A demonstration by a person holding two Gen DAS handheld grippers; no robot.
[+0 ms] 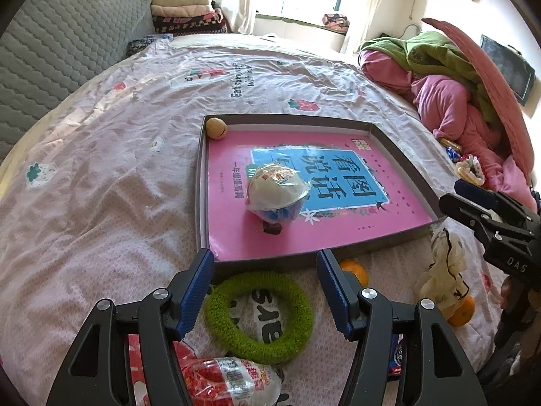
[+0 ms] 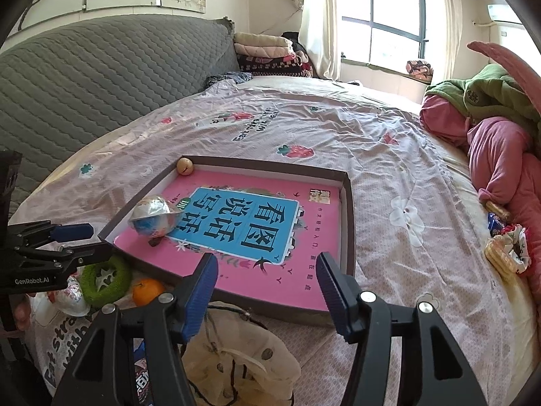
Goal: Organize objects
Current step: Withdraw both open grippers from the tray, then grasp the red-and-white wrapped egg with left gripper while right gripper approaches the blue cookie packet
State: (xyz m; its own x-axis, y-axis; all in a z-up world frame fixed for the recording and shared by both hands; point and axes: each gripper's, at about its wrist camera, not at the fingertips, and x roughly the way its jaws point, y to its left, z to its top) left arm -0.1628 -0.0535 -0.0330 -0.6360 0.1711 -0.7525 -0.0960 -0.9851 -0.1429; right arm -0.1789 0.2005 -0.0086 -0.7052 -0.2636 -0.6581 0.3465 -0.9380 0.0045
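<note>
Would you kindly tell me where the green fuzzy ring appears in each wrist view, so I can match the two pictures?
Left wrist view: the green fuzzy ring lies low in the middle, between the left gripper's fingers, just in front of the tray.
Right wrist view: the ring lies at lower left, beside the orange.
Shared landmark: the grey tray holding the pink book.

Home bedroom, bed (image 2: 338, 128) (floral sheet), folded blankets (image 2: 267, 54), window (image 2: 389, 34)
</note>
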